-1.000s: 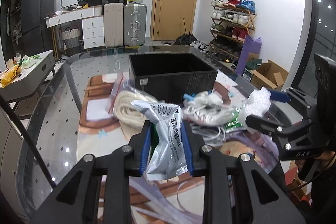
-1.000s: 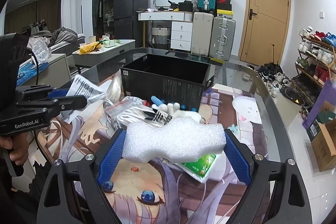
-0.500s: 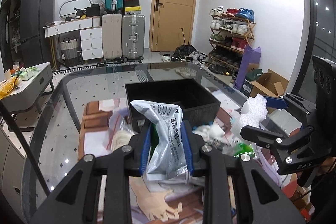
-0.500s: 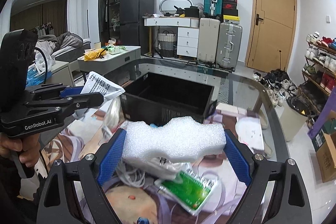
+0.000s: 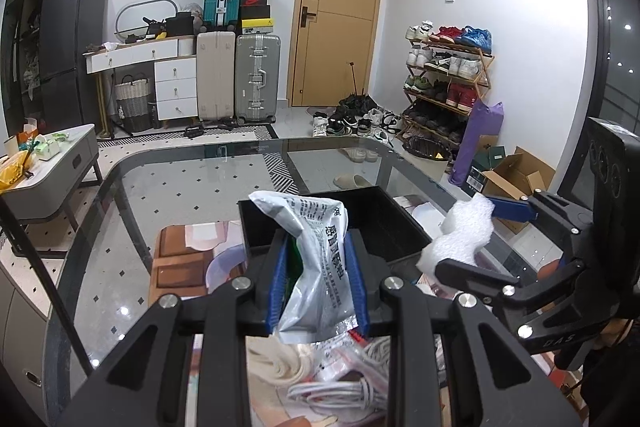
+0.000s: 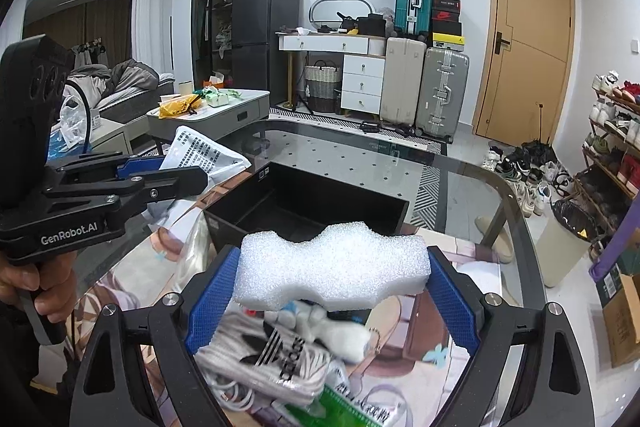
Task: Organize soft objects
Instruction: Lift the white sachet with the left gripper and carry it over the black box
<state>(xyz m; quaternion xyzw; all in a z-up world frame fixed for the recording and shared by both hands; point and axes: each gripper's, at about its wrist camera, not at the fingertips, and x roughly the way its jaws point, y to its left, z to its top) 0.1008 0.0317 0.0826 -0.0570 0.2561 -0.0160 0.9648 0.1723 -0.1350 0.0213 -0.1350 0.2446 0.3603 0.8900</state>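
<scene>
My left gripper (image 5: 318, 281) is shut on a silver foil packet (image 5: 320, 263) with printed text and holds it in the air in front of the open black box (image 5: 384, 223). The packet also shows in the right wrist view (image 6: 200, 155). My right gripper (image 6: 332, 293) is shut on a white foam block (image 6: 332, 271), held up just short of the black box (image 6: 304, 205). The foam also shows in the left wrist view (image 5: 460, 237). Both grippers are side by side above the pile of soft objects.
Below the grippers lie a bagged white cord (image 6: 256, 367), a white plush toy (image 6: 336, 331), a green packet (image 6: 352, 411) and a cream rope bundle (image 5: 280, 367) on a printed mat on the glass table (image 5: 168, 187). Suitcases, a shoe rack and a door stand beyond.
Both grippers have risen and moved forward towards the black box, carrying the packet and the foam. The pile on the mat now lies lower in both views.
</scene>
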